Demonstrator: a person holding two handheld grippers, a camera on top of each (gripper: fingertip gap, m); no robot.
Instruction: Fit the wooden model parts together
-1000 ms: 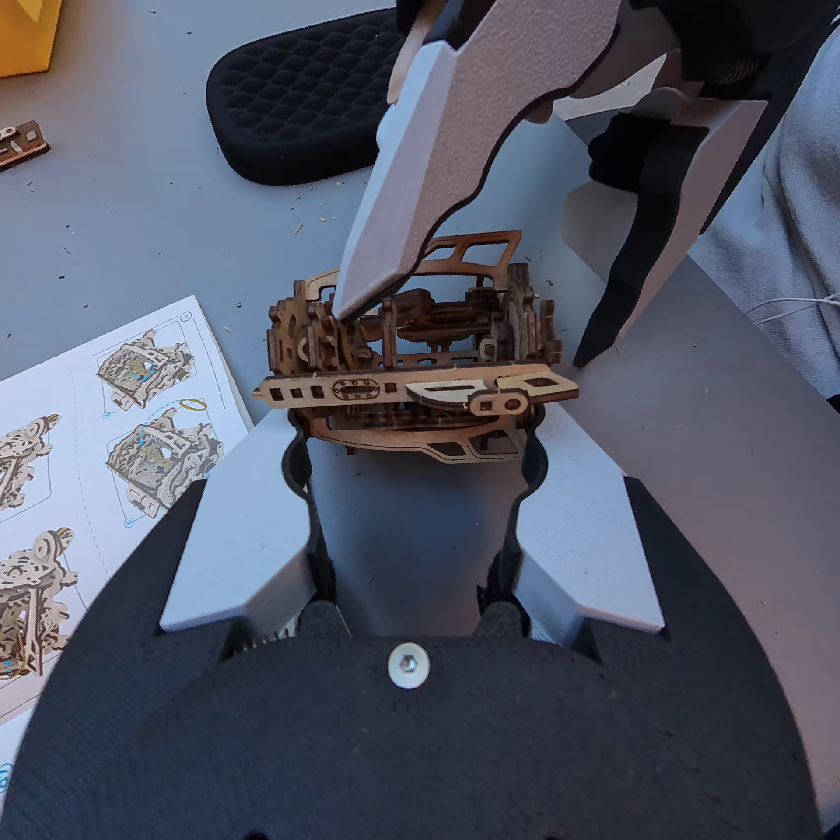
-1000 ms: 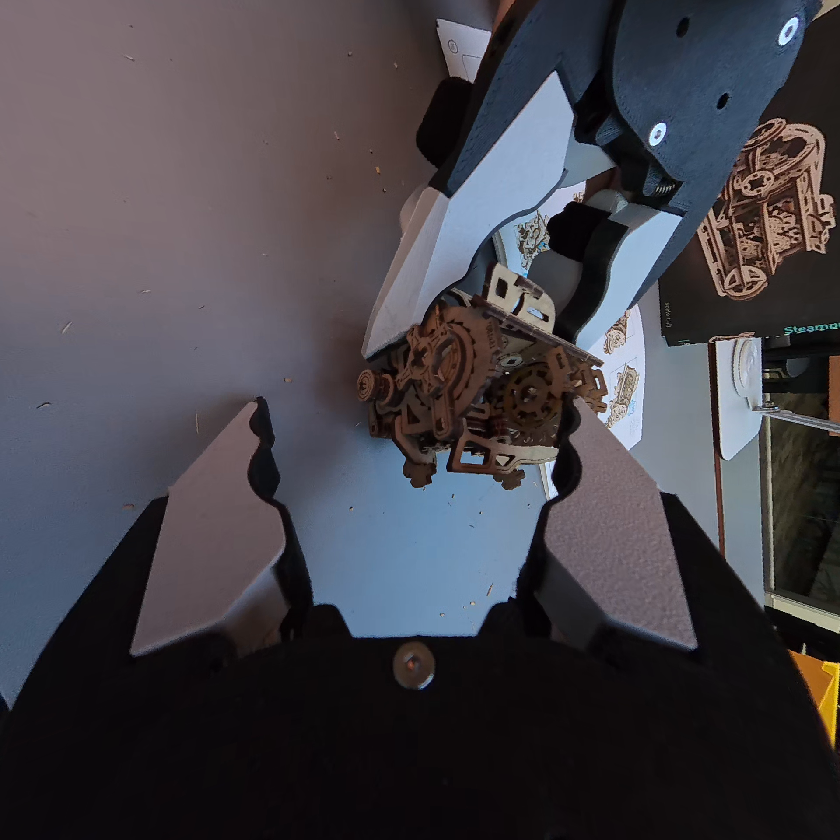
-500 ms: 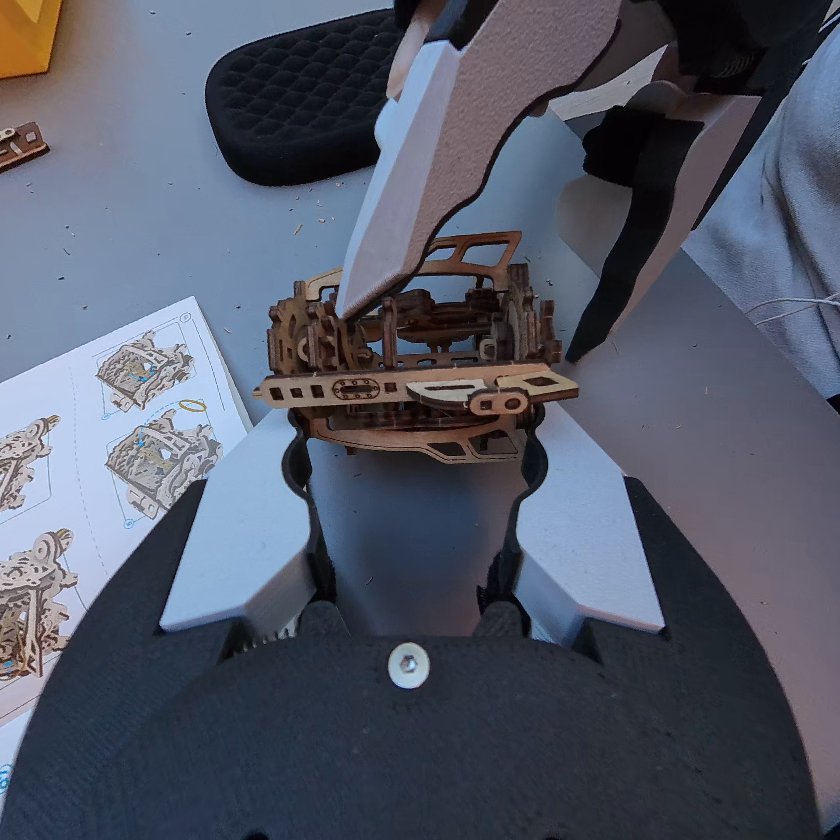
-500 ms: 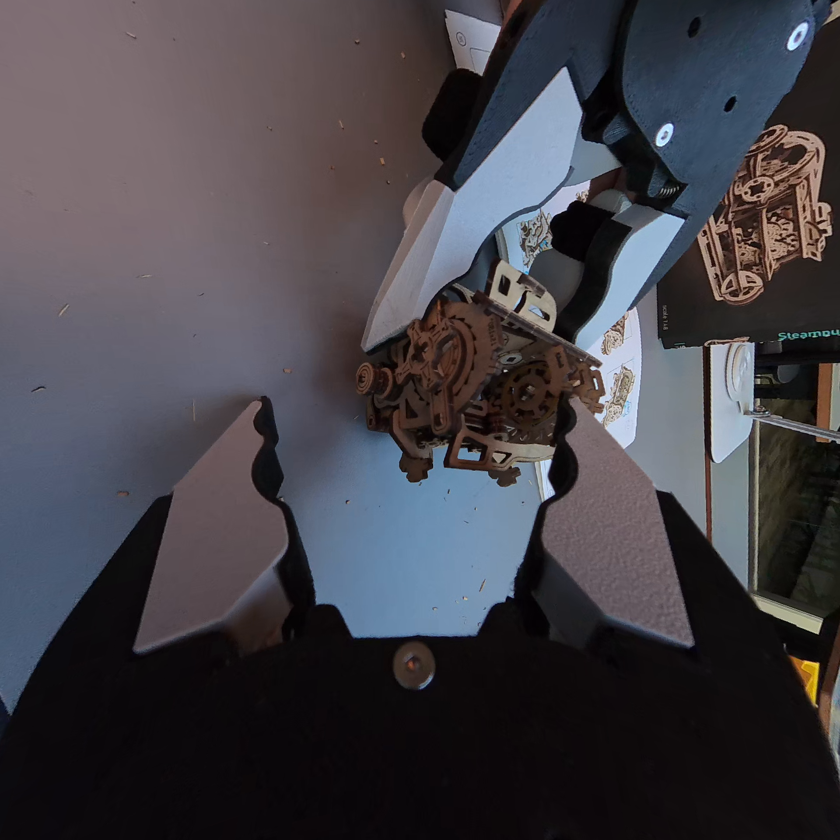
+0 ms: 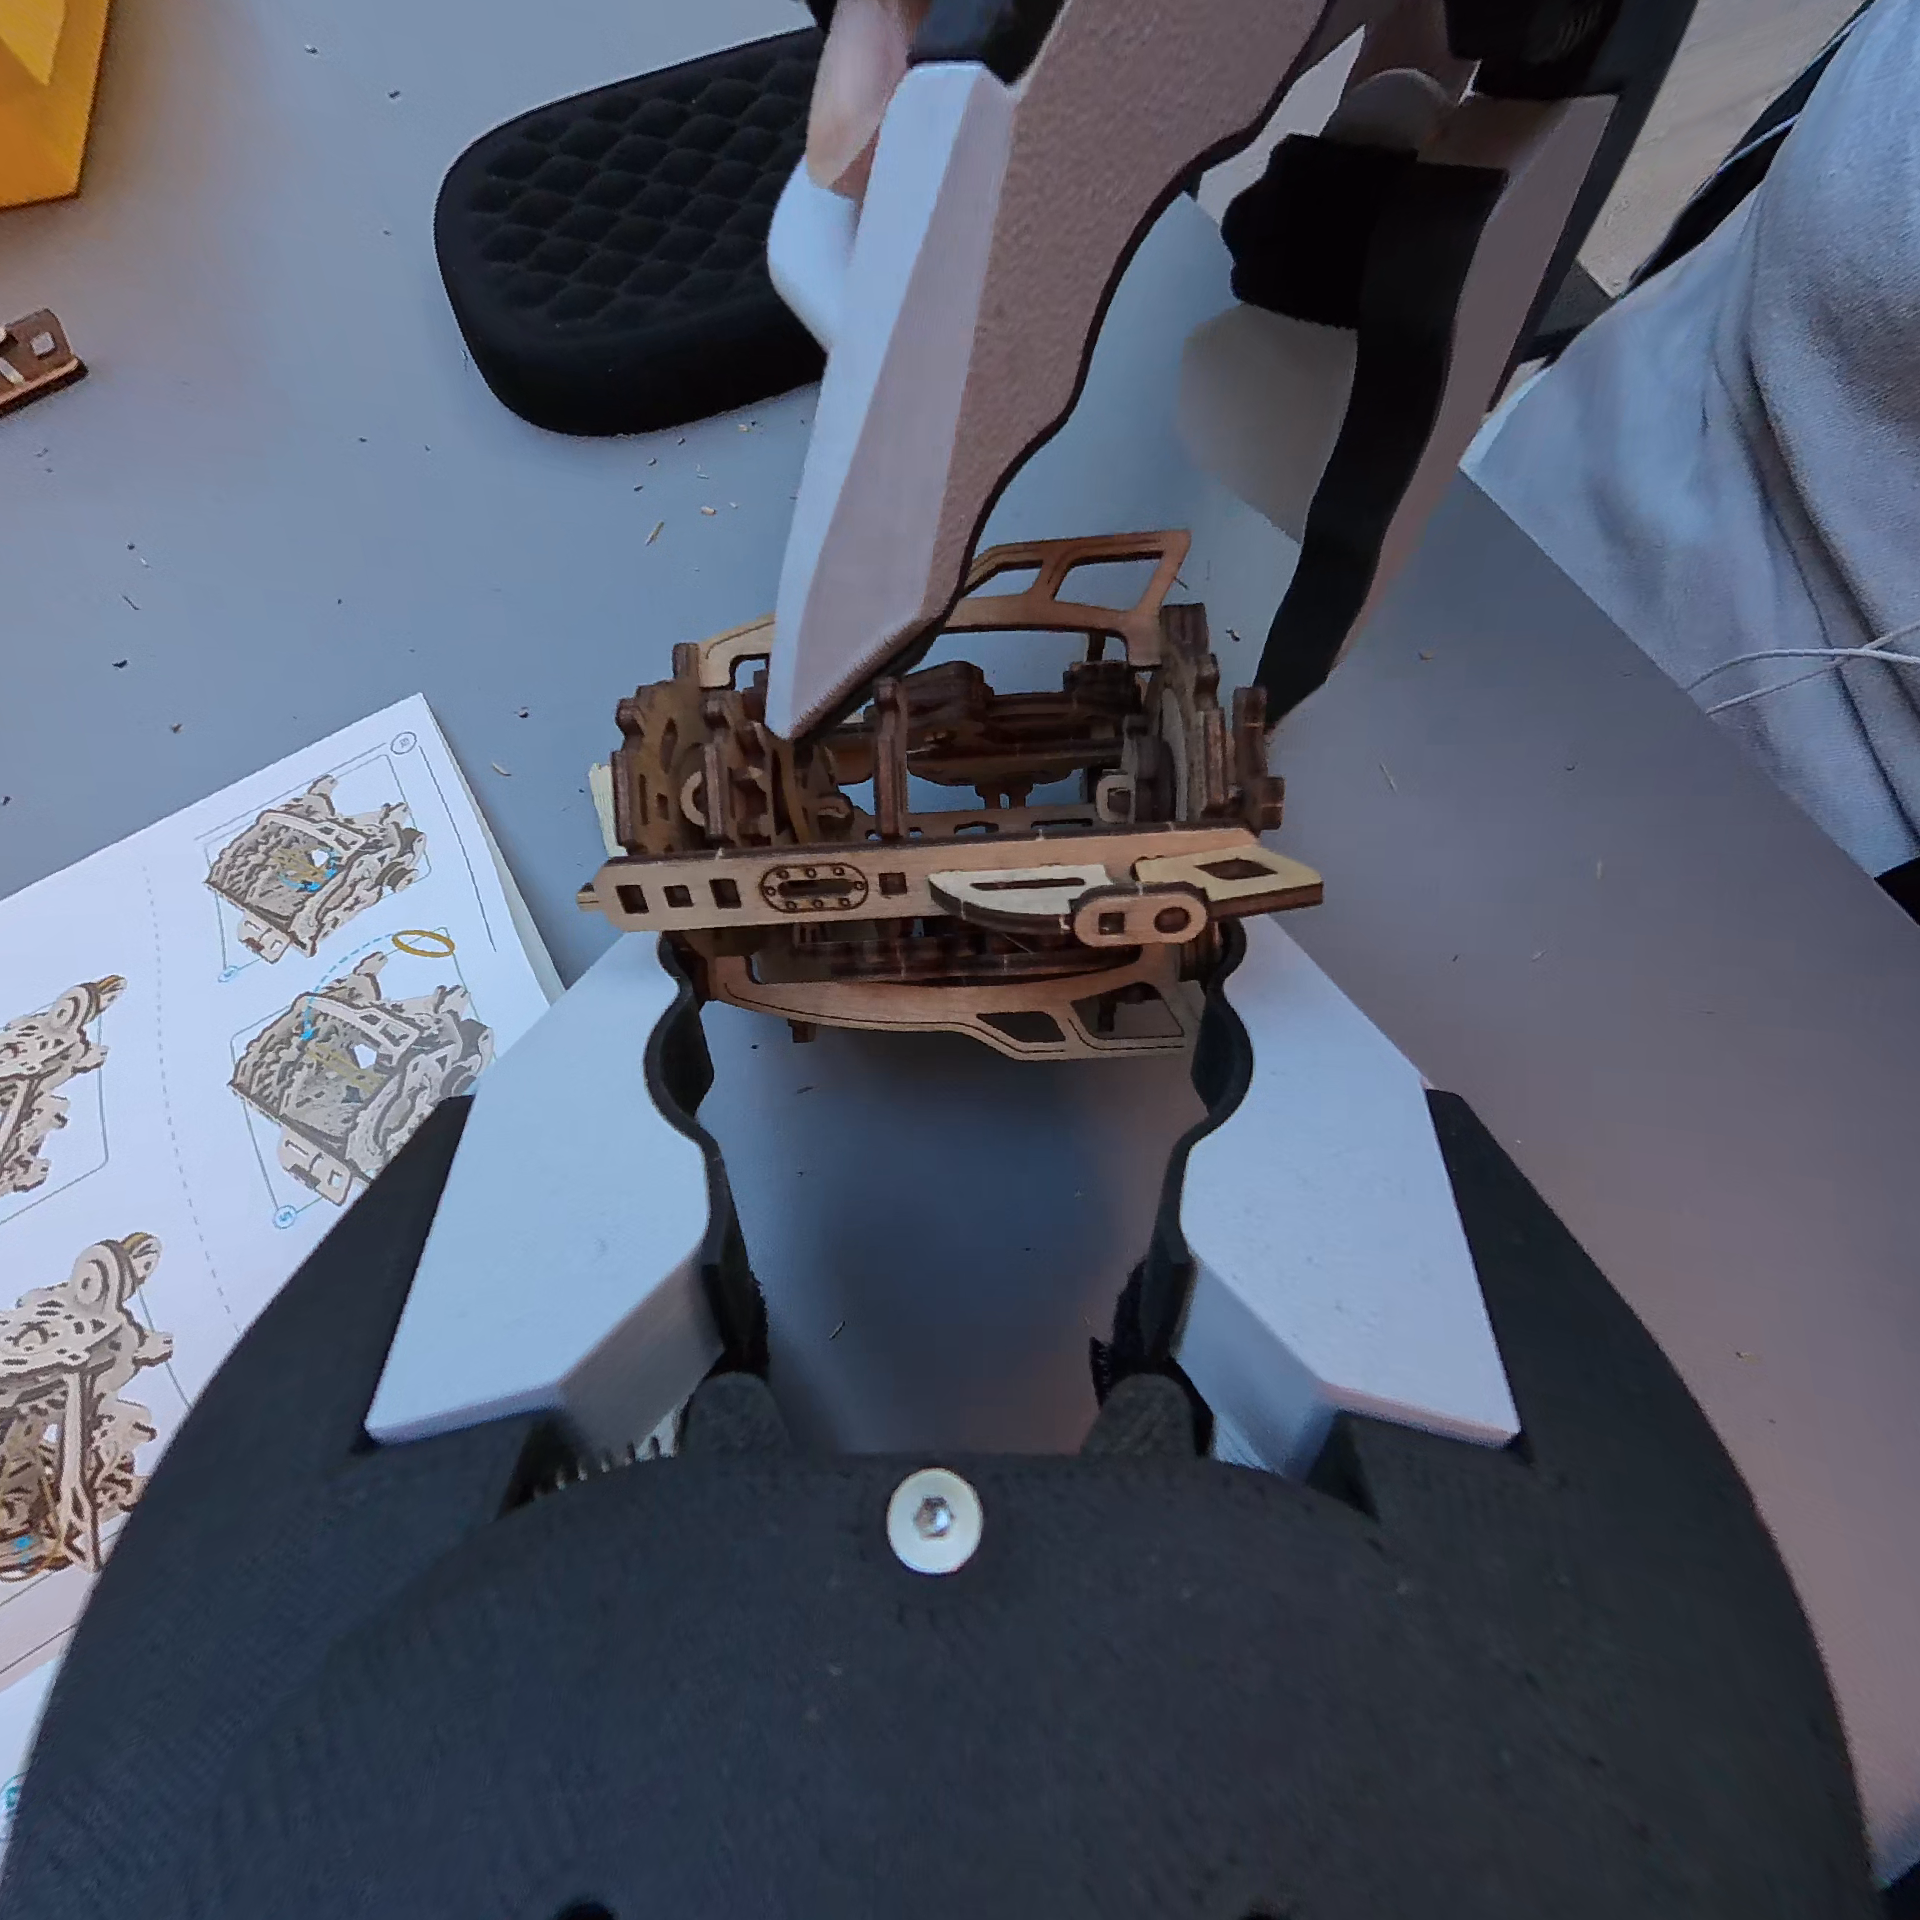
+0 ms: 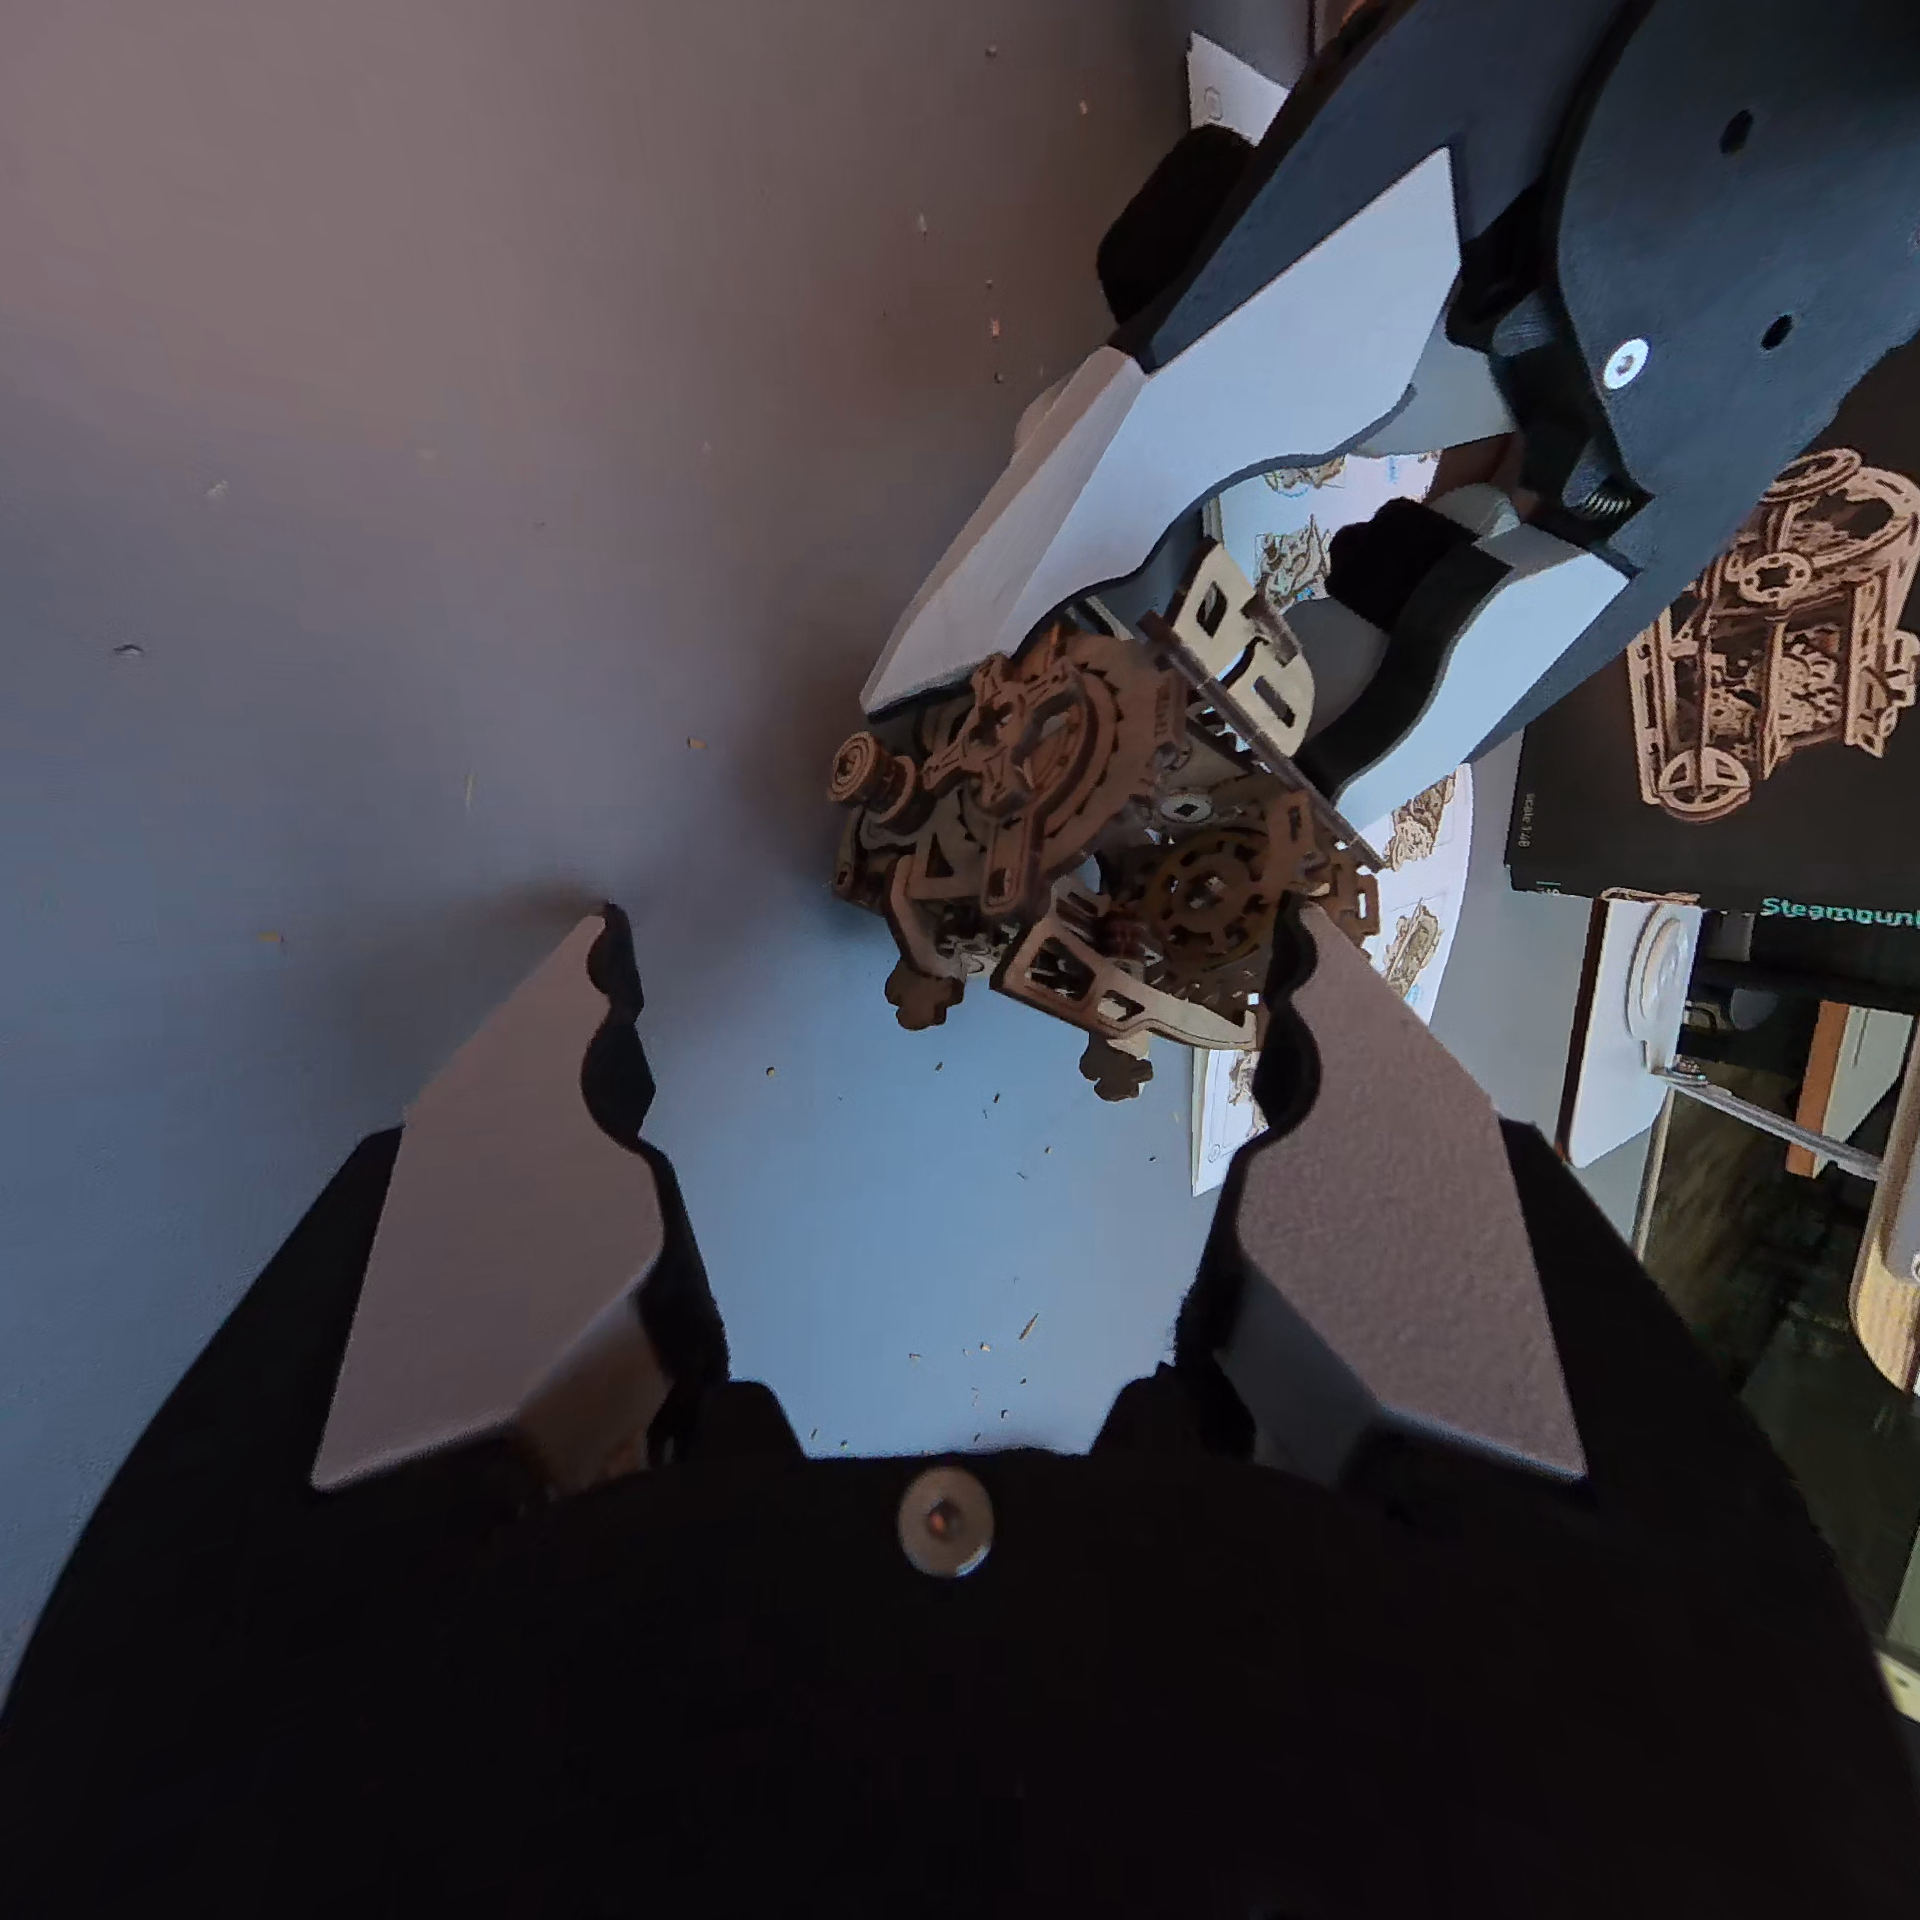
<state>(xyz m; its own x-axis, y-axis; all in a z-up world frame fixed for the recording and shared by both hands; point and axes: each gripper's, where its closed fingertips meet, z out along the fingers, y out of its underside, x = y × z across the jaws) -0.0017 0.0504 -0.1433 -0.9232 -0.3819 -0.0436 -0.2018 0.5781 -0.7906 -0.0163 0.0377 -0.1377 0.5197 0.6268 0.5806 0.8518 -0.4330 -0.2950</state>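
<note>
A brown wooden gear model (image 5: 935, 831) is held a little above the grey table (image 5: 312, 520). My left gripper (image 5: 951, 997) is shut on its lower plate, with one fingertip at each end. My right gripper (image 5: 1029, 707) comes down from above, open. One grey finger tip (image 5: 831, 644) pokes into the model's top left, and the black-padded finger (image 5: 1309, 582) touches its right end. In the right wrist view the model (image 6: 1039, 831) sits just ahead of my open right gripper (image 6: 951, 987), against its right finger (image 6: 1351, 1091). The left gripper (image 6: 1112, 738) grips it from behind.
A white instruction sheet (image 5: 260, 1039) lies at the left. A black quilted pad (image 5: 623, 239) lies behind the model. A small wooden part (image 5: 36, 353) and a yellow object (image 5: 42, 94) are at the far left. A person's grey clothing (image 5: 1714, 520) is at the right. A black box (image 6: 1766, 675) is at the table's far side. Left and right tips are no more than a few centimetres apart.
My right gripper has shifted a little, and its black-padded finger has come in against the model's right end. The left gripper and the model have stayed put.
</note>
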